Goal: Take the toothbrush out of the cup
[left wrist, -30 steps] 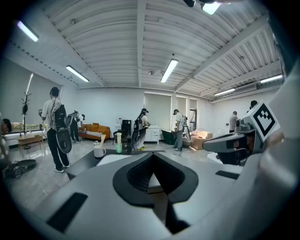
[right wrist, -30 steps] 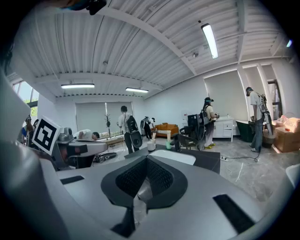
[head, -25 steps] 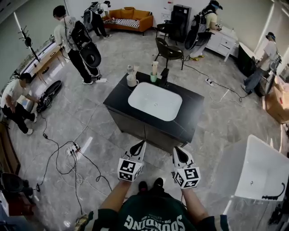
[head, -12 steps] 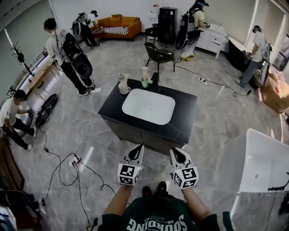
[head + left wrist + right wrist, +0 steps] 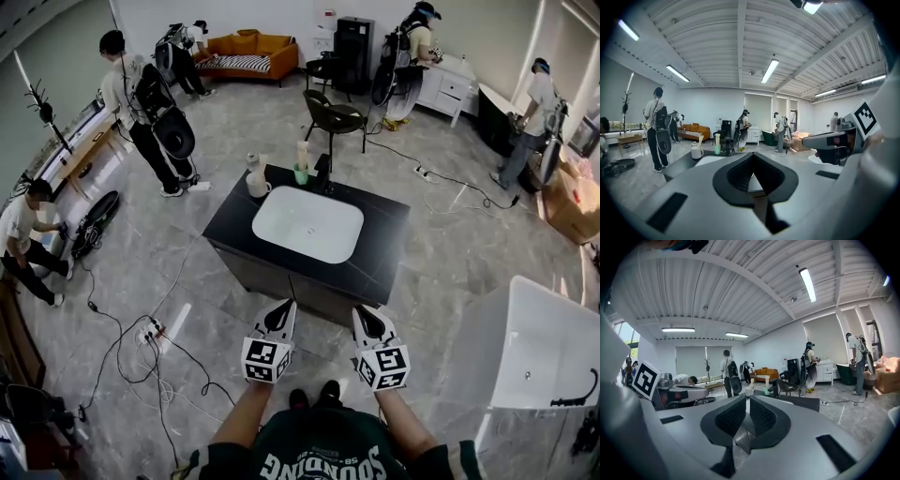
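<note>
Shut and empty, the white left gripper [image 5: 291,303] and white right gripper [image 5: 357,310] aim towards the small green cup [image 5: 301,175] at 12 o'clock, apparently readying an approach

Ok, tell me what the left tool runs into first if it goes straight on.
The left tool probably meets the near edge of the black counter, short of the white basin; depth is unclear.
</note>
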